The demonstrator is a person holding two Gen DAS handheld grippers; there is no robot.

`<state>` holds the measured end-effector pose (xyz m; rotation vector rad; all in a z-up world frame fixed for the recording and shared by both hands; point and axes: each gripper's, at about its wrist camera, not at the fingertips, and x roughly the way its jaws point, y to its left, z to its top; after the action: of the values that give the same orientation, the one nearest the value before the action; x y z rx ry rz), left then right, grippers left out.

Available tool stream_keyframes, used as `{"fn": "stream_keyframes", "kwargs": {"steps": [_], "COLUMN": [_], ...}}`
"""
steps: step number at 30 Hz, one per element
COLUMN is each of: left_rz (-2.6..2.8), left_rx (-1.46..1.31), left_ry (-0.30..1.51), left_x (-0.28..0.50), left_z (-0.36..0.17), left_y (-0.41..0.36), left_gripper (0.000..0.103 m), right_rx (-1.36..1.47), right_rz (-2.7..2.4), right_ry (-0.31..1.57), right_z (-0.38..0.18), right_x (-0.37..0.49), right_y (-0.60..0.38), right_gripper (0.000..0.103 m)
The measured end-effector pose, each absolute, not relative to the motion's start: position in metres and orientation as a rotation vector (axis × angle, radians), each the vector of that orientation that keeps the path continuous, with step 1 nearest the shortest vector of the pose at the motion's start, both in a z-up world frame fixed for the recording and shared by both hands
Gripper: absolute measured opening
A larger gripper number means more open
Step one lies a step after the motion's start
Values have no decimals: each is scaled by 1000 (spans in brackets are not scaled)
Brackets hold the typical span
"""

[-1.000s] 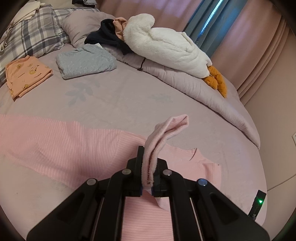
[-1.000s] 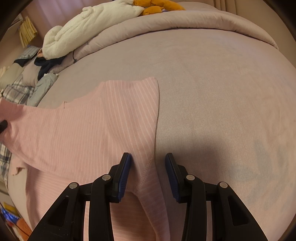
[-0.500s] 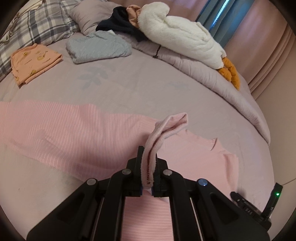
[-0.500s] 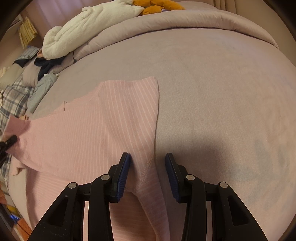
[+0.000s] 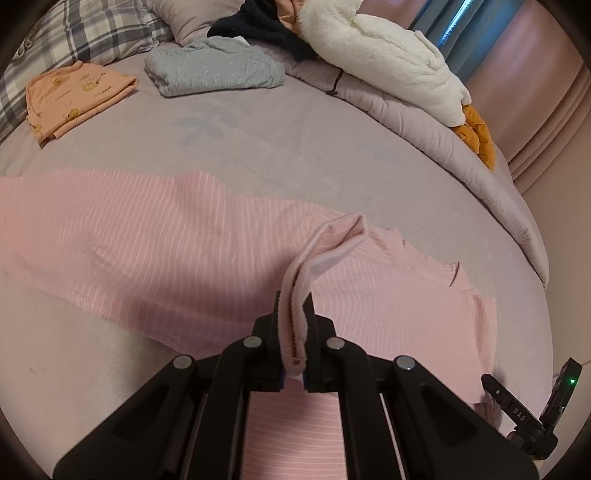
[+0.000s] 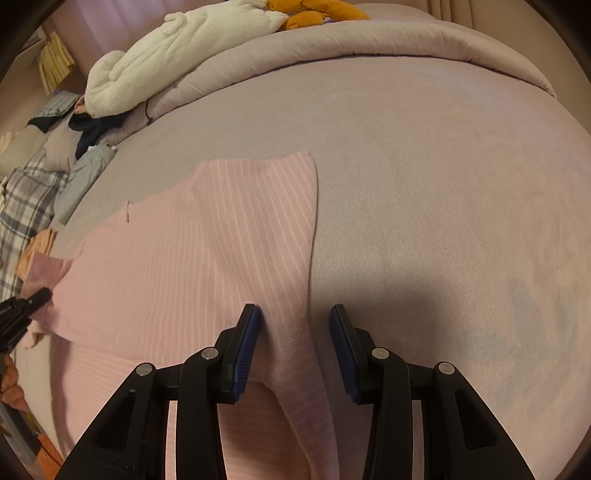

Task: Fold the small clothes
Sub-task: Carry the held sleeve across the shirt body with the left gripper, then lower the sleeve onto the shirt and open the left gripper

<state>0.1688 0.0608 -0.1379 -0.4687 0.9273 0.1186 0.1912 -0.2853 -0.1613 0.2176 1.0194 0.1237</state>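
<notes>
A pink striped top [image 5: 155,236] lies spread on the mauve bed; it also shows in the right wrist view [image 6: 207,243]. My left gripper [image 5: 293,314] is shut on the top's sleeve cuff [image 5: 325,251], which stands up in a loop above the body of the top. My right gripper [image 6: 295,317] is open, its jaws astride the top's right edge near a folded sleeve, low over the cloth. The left gripper's tip [image 6: 33,299] shows at the far left of the right wrist view, holding the cuff.
A folded orange garment [image 5: 77,96] and a folded grey garment [image 5: 210,66] lie at the back left. A white plush goose [image 5: 384,48], dark clothes [image 5: 258,29], a plaid pillow [image 5: 74,33] and a rolled duvet [image 6: 332,40] line the far side.
My left gripper has carried the cuff across the top toward the right gripper; the view has shifted so the right gripper's tip now appears at lower right. The right gripper has stayed put, open.
</notes>
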Motion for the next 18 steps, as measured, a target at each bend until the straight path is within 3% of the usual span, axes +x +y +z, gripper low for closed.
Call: {"fn": "stream_keyframes", "kwargs": {"steps": [18], "left_rz": [130], "left_rx": [-469], "left_ry": [999], "left_x": [170], "left_z": [-166], "left_y": [71], "left_gripper": [10], "right_rx": [205], "right_rz": [123], "right_ry": [1019], "right_z": [-161], "right_x": [191], "right_y": [-286], "right_gripper": [42]}}
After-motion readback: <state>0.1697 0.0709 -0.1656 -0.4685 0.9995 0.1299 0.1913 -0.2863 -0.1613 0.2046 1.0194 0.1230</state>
